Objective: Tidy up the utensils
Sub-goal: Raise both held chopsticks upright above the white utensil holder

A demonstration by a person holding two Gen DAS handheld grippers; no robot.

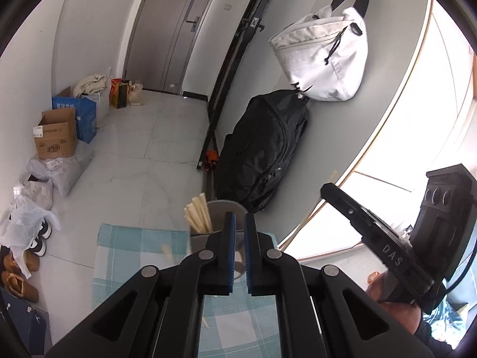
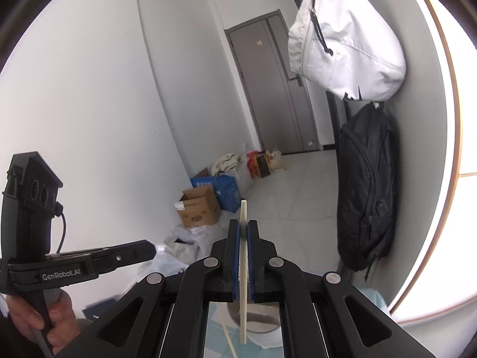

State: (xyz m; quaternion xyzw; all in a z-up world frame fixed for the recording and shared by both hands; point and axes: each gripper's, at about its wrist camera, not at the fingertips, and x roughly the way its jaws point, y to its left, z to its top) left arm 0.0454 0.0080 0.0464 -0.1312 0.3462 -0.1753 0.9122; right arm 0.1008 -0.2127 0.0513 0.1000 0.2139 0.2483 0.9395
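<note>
A grey utensil cup [image 1: 222,208] holds several cream chopsticks [image 1: 198,213] and stands on a blue checked cloth [image 1: 131,247] in the left wrist view. My left gripper [image 1: 240,226] sits just in front of the cup, jaws nearly together with nothing between them. My right gripper [image 2: 244,232] is shut on one cream chopstick [image 2: 243,268], held upright above the cup's rim [image 2: 259,320]. Another loose chopstick [image 2: 228,340] lies on the cloth below. The right gripper also shows at the right of the left wrist view [image 1: 372,232].
A black backpack [image 1: 262,155] and a white bag [image 1: 322,56] hang on the wall behind. Cardboard boxes [image 1: 56,134], plastic bags and shoes [image 1: 18,277] line the floor at left. A grey door [image 1: 176,29] stands at the back. A bright window [image 1: 402,155] is at right.
</note>
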